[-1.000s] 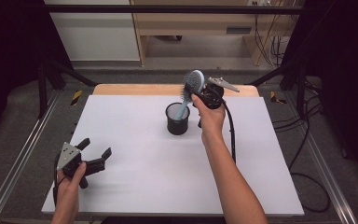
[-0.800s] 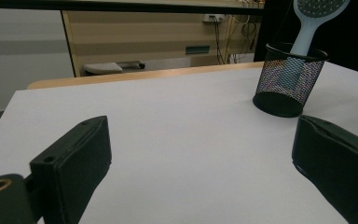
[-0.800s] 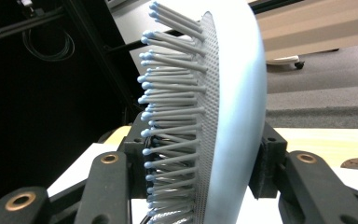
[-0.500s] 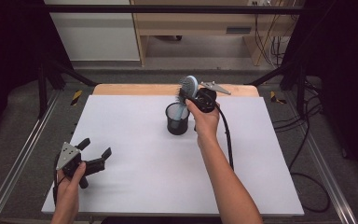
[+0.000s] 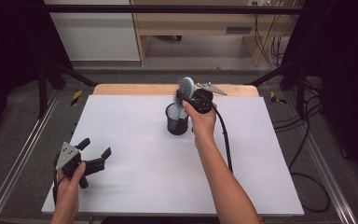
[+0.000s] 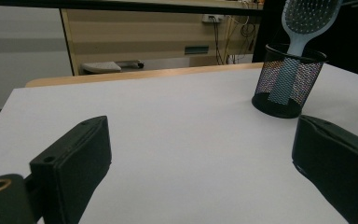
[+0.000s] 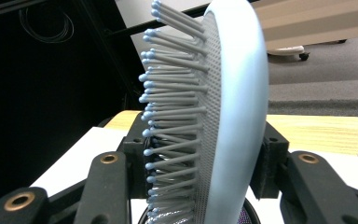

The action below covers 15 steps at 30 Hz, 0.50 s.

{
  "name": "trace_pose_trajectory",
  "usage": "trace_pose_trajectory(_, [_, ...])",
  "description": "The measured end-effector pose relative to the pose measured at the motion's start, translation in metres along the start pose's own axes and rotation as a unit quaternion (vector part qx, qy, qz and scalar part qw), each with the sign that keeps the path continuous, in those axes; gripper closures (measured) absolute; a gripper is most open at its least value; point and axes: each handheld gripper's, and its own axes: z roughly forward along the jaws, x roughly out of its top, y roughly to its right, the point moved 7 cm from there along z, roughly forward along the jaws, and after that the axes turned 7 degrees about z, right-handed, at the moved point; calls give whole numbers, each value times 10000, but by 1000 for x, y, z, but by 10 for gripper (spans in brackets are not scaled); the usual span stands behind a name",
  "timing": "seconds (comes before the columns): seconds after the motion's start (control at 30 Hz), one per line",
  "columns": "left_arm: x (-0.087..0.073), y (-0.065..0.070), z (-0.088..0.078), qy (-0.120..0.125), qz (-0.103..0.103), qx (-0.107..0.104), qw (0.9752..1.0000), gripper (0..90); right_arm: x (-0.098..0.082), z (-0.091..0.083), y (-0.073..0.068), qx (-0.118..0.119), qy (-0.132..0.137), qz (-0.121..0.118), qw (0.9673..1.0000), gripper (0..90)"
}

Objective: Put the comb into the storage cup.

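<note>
Two tongs — right tongs (image 5: 186, 97) clamp the hairbrush (image 5: 186, 87) above the cup (image 5: 177, 122), left tongs (image 5: 94, 152) apart.

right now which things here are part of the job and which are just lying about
In the job:
hairbrush
black mesh cup
right gripper, shut on the hairbrush head

Lying about:
left gripper, open, idle over the white table
cables on the floor

left gripper (image 5: 94, 155) jaws apart, right gripper (image 5: 186, 99) clamped
</note>
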Motion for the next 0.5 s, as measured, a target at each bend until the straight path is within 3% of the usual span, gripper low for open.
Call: trace_pose_trajectory(0.5, [0,0,0,-12,2,-19,10000,47,-4,3,2,-34,-10,-2,10000,514])
